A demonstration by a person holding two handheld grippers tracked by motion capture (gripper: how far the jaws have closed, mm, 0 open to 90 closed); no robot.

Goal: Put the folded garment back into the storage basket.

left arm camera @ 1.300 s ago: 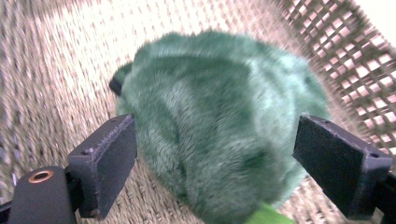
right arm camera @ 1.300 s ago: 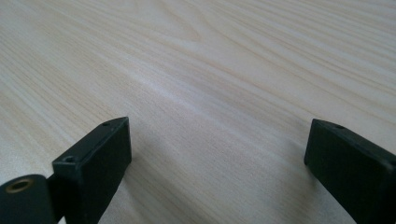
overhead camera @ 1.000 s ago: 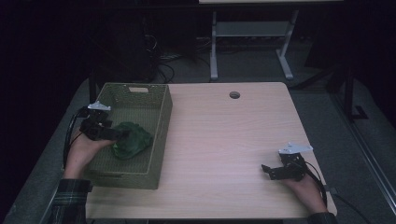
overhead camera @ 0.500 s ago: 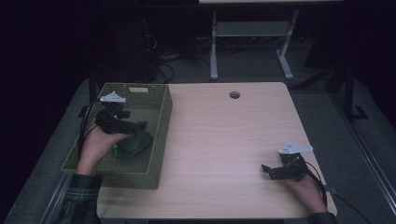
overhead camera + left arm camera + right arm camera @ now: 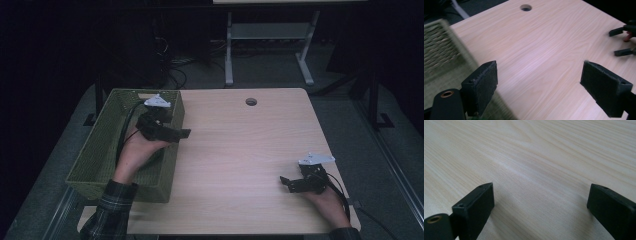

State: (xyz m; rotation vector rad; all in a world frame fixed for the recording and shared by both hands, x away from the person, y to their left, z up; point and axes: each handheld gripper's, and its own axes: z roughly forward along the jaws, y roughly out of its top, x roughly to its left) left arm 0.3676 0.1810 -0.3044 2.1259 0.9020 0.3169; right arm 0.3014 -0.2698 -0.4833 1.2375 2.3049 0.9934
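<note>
Dim room, grey floor (image 5: 280, 75), cables (image 5: 172, 62)

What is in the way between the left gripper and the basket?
Nothing visible. The left gripper, jaws open and holding nothing, hangs just above the right rim of the basket, with no thing between them.

Olive-green woven basket (image 5: 95, 150), pale wood-grain table (image 5: 240, 150), black grippers (grey plates), plaid sleeve (image 5: 107, 210).

High view: dim, dark surroundings, my table (image 5: 240, 150) evenly lit from above. My left gripper view: basket (image 5: 441, 47) motion-blurred. My right gripper view: sharp, soft sheen on the wood.
</note>
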